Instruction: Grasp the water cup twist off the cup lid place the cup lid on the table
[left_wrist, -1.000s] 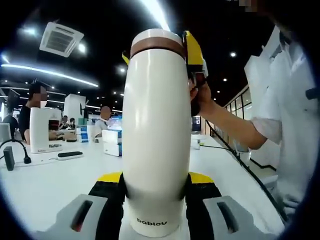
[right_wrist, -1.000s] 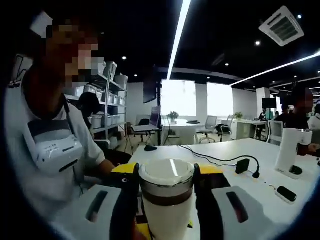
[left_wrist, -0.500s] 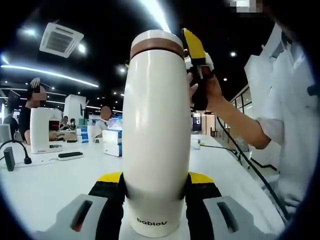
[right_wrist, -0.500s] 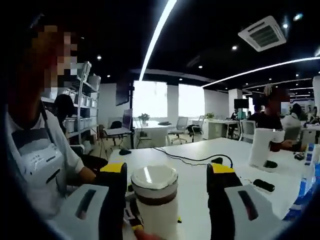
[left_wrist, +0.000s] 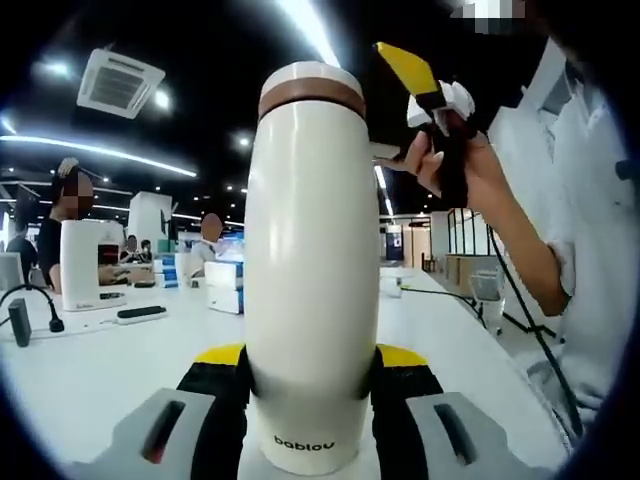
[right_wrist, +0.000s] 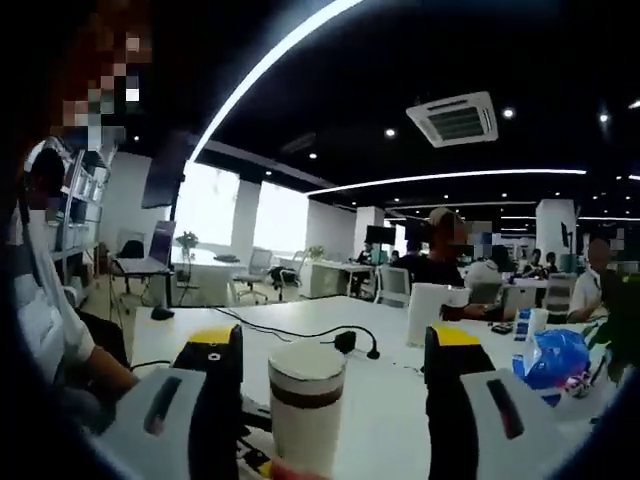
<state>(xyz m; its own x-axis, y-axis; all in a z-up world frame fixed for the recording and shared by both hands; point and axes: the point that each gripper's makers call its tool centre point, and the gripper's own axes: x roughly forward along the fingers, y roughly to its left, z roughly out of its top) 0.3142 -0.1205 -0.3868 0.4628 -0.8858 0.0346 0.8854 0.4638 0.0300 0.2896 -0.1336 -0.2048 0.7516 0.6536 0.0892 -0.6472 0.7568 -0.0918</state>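
Between the jaws of the left hand-held gripper (left_wrist: 312, 385), the water cup (left_wrist: 312, 270) stands clamped, cup lid (left_wrist: 312, 85) still fitted. Right hand-held gripper (right_wrist: 332, 350) has released the lid and withdrawn, jaws wide; twisting likely needs another regrasp.

The left gripper view looks along its own jaws, up close against the white water cup (left_wrist: 312, 270), with the white table (left_wrist: 100, 365) stretching toward 9 o'clock. The right gripper view faces the same cup (right_wrist: 305, 405) from a little farther back, jaws apart at 7 and 5 o'clock. Both views share the cup and table (right_wrist: 390, 400).
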